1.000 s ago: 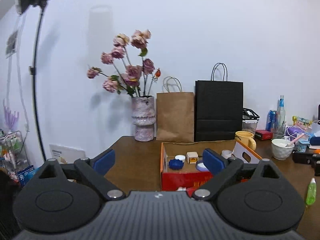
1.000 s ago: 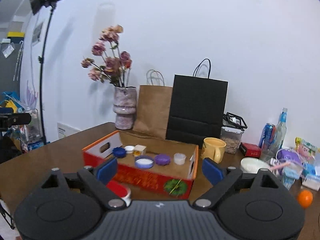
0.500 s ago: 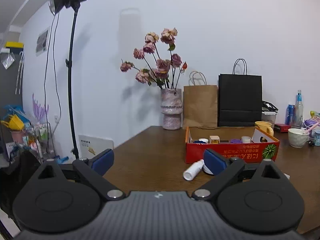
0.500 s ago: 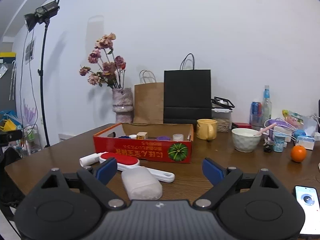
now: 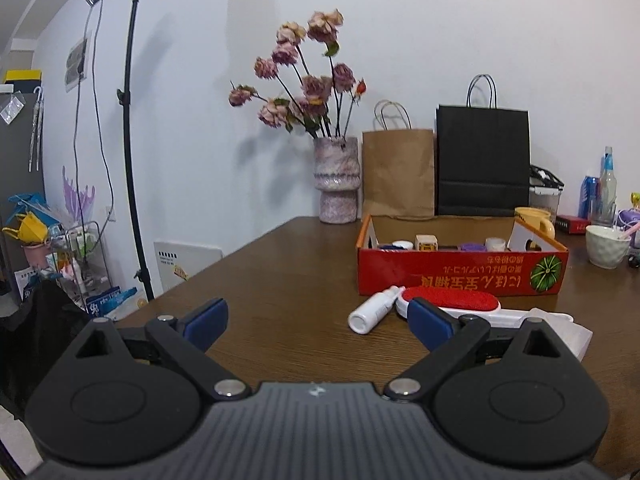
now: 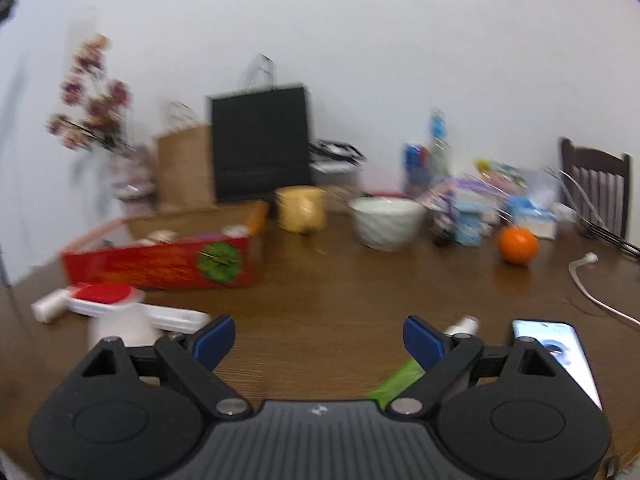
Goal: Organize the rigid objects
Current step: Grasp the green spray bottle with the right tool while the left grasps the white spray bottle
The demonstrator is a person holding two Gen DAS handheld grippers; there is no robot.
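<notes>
Left wrist view. We see the left gripper (image 5: pixel 318 317) low over the brown table (image 5: pixel 280 280), its blue-padded jaws spread wide with only bare wood between them. Ahead of the right jaw, and just beyond its tip, lies a white bottle (image 5: pixel 372 309) on its side; touching the bottle's far end is a red-topped brush (image 5: pixel 452 302), whose white handle passes behind the right jaw. A pale plastic case (image 5: pixel 568 330) shows to the outside of that jaw. Farther ahead stands the red cardboard box (image 5: pixel 460 276), open at the top, with several small caps and tubs inside. Beyond it we note a vase of dried flowers (image 5: pixel 335 180), a brown paper bag (image 5: pixel 398 172) and a black paper bag (image 5: pixel 482 160) along the wall.

Right wrist view (blurred). The right gripper (image 6: pixel 318 340) has wide jaws holding nothing; they have just narrowed slightly. A green bottle (image 6: pixel 398 384) with a white tip lies under the right jaw, and a phone (image 6: pixel 560 352) lies outside it. The brush and the white bottle lie ahead of the left jaw, and the red box lies beyond them. A white bowl (image 6: pixel 386 222), a yellow mug (image 6: pixel 302 208) and an orange (image 6: pixel 517 245) stand well ahead.
</notes>
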